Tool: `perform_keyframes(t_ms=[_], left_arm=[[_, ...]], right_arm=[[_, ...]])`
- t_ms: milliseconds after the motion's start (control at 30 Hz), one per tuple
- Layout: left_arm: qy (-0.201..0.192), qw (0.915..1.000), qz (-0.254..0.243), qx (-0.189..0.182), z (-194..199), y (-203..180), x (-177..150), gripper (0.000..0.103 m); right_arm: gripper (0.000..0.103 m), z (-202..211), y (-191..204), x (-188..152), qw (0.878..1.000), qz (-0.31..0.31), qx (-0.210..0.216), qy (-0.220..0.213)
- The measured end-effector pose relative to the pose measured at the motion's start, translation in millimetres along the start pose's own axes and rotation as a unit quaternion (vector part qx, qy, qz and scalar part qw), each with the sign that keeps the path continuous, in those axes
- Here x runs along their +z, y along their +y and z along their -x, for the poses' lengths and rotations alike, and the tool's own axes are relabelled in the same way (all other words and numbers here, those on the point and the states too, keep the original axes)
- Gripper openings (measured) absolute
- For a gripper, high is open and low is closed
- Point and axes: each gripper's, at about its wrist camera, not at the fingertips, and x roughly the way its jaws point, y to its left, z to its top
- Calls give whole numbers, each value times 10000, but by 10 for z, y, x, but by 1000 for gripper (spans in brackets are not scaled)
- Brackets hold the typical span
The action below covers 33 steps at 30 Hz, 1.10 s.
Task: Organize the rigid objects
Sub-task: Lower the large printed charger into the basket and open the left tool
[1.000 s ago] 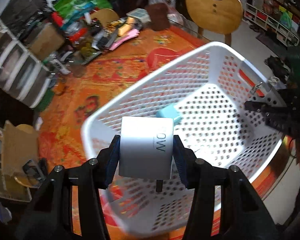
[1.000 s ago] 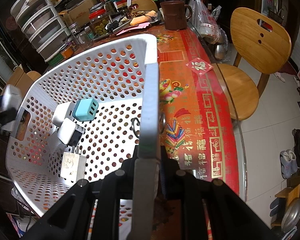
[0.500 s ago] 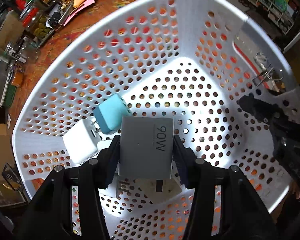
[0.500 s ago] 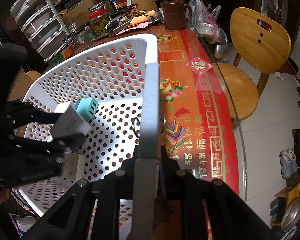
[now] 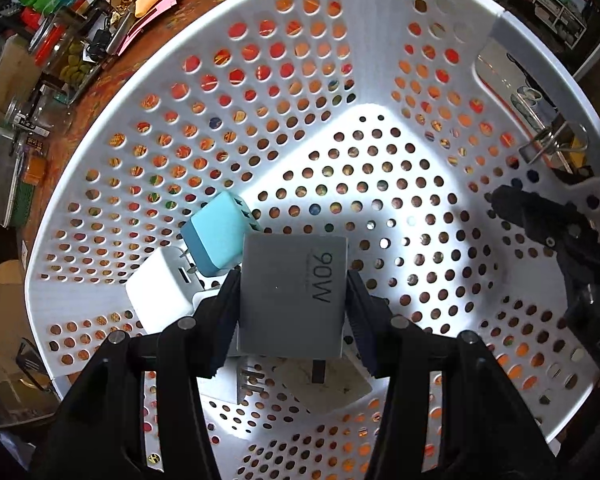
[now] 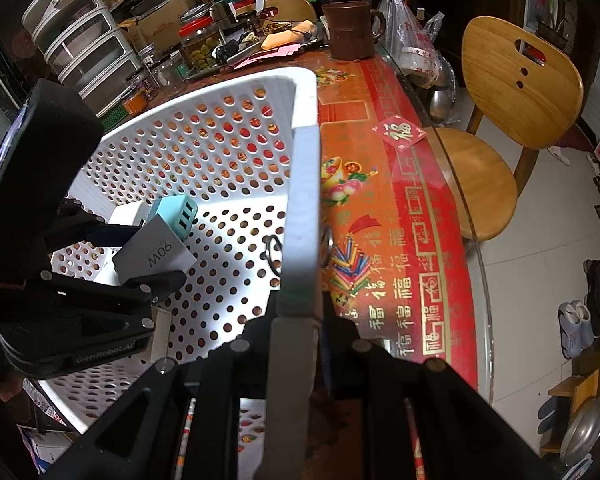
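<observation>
My left gripper (image 5: 294, 300) squeezes the grey charger (image 5: 292, 296) low inside the white basket (image 5: 260, 92) — other chargers (image 5: 220, 236) already lie there — while my right gripper (image 6: 300, 312) pinches the basket's near rim, so only letting go is left.

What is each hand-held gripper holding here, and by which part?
Left hand-held gripper clamps the grey square 90W charger by its two opposite side faces. Right hand-held gripper pinches the white perforated plastic basket by its rim.
</observation>
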Motion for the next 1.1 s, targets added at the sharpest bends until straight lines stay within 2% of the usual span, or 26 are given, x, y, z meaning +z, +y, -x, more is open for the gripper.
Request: perform_keyframes(t_ms=[467,667,733,767,800,967,1100], left_arm=[[148,9999,-42,-1,-79,13,37,48],[105,9999,-36,-131,-39,33,30,49],[-27,9999,-117,-52,37,-15,-7,62],[-93,9998,-156,14,69,-16,-16,80],[-202,9996,-175,80,129,-6,-29,89],[-459,9989,-8,82,404,198,-137,90],[-773,9968,198,104,726,555,-389,90]], right_arm=[[17,-1,6,-4,10000,5,7,-7],[17,-1,9,-3,10000,4,7,-6],[17,-2,7,-2,10000,3,8,-7],[17,-2,7,-2,10000,3,8,-8],[17,-3,6,-1,10000,-4,10,-2],[17,-2,13,-9,10000,14,3,11],[17,-5,5,-9,10000,7,12,10]])
